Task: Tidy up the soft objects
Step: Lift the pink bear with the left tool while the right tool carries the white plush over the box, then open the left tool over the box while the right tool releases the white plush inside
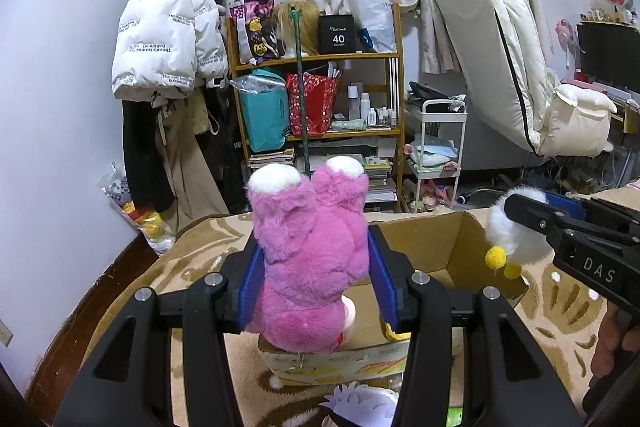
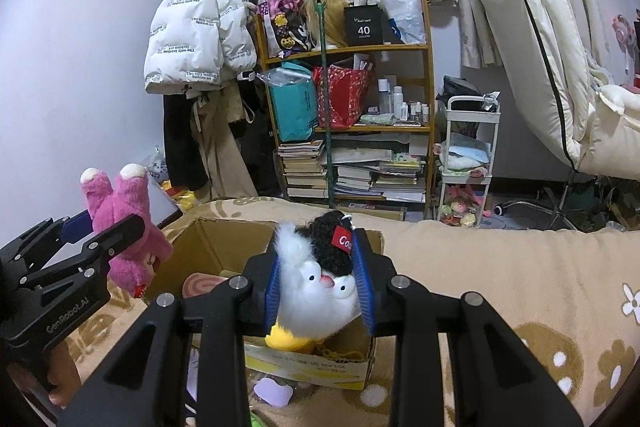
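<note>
The left gripper (image 1: pixel 316 279) has its blue fingers (image 1: pixel 252 283) clamped on a pink plush toy (image 1: pixel 308 251), held above the near edge of the open cardboard box (image 1: pixel 436 247) that sits on the beige patterned blanket (image 1: pixel 560 315). To the right of the box, the right gripper (image 2: pixel 320 291) has its fingers (image 2: pixel 364 287) pressed tight on a white plush toy (image 2: pixel 316 291) with a black top and yellow feet, held over the box's near right corner. Beyond the box stand a wooden shelf (image 1: pixel 320 57) crammed with bags, bottles and books, a white puffer jacket (image 1: pixel 164 39) hanging to the left of the shelf, and a small white cart (image 1: pixel 440 147) to its right.
</note>
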A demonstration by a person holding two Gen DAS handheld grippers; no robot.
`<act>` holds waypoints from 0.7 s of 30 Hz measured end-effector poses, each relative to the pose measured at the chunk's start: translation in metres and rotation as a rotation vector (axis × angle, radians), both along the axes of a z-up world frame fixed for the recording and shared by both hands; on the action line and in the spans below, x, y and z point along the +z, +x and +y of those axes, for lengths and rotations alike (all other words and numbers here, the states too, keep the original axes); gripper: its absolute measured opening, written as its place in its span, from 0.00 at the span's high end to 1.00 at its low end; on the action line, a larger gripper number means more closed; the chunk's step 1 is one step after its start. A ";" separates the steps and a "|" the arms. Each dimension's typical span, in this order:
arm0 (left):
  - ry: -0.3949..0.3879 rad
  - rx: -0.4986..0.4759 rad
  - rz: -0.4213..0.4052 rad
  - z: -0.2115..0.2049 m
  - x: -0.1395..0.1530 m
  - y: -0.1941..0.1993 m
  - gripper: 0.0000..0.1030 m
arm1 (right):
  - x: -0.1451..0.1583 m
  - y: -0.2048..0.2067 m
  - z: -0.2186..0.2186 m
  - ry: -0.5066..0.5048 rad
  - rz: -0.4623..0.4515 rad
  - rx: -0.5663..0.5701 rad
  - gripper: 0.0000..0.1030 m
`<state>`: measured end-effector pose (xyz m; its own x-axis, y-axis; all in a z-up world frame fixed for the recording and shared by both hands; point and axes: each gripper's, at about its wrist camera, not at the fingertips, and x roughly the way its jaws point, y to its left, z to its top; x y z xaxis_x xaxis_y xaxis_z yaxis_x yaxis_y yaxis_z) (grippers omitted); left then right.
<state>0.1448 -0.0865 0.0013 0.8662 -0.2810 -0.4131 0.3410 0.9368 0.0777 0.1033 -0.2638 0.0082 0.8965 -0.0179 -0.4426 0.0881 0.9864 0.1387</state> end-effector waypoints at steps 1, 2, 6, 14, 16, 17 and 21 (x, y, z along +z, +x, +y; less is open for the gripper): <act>-0.001 -0.002 0.007 0.000 -0.002 0.003 0.54 | -0.003 0.002 -0.001 0.003 0.002 0.002 0.67; -0.002 -0.002 0.013 0.000 -0.005 0.005 0.54 | -0.006 0.004 -0.002 0.005 0.007 0.005 0.67; 0.014 0.026 0.057 -0.001 -0.020 0.021 0.54 | -0.019 0.012 -0.008 0.024 0.033 0.002 0.67; 0.009 0.054 0.146 0.005 -0.039 0.041 0.52 | -0.041 0.025 -0.020 0.073 0.083 -0.003 0.67; 0.016 0.051 0.148 0.005 -0.039 0.041 0.48 | -0.044 0.027 -0.021 0.083 0.088 0.007 0.65; 0.026 0.057 0.144 0.005 -0.039 0.040 0.46 | -0.045 0.027 -0.020 0.087 0.085 0.014 0.64; 0.069 0.067 0.131 0.002 -0.042 0.037 0.42 | -0.047 0.030 -0.016 0.076 0.096 0.027 0.64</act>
<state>0.1818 -0.0846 -0.0406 0.8195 -0.1918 -0.5401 0.2899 0.9516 0.1019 0.1332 -0.2794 -0.0388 0.8498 0.0424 -0.5255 0.0784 0.9755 0.2055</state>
